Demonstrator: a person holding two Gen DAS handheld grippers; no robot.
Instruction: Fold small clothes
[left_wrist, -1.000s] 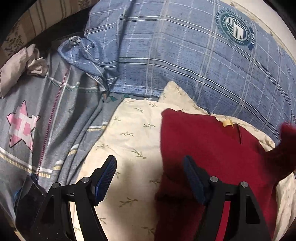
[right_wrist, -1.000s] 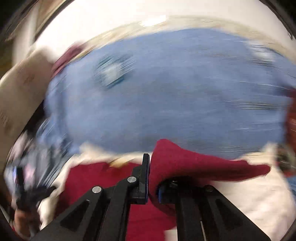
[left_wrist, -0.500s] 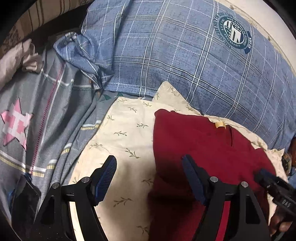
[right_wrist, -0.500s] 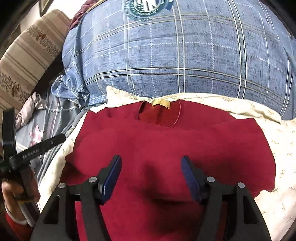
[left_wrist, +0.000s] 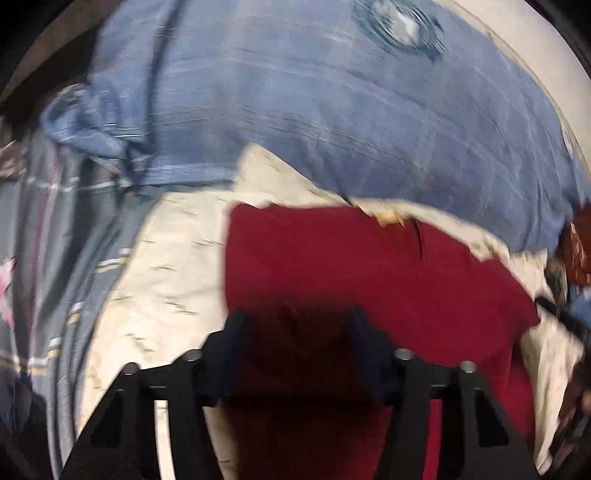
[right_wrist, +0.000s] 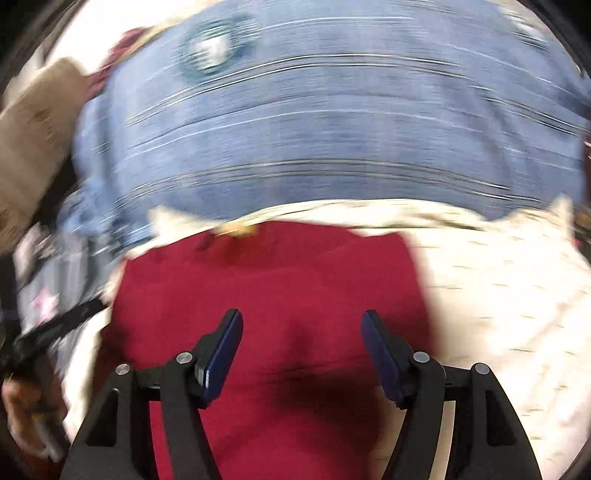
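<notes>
A dark red garment lies folded on a cream leaf-print cloth, its yellow neck label at the far edge. My left gripper is open, its jaws apart low over the garment's near left part. In the right wrist view the garment fills the middle. My right gripper is open and empty above it. Both views are motion-blurred.
A blue plaid pillow with a round badge lies behind the garment. Grey bedding with a pink star lies to the left. The left gripper's handle shows at the right wrist view's left edge. A striped beige cushion sits far left.
The right gripper let go of the red sleeve and opened. Both grippers have since shifted; the left one has moved right over the garment and both views are now blurred.
</notes>
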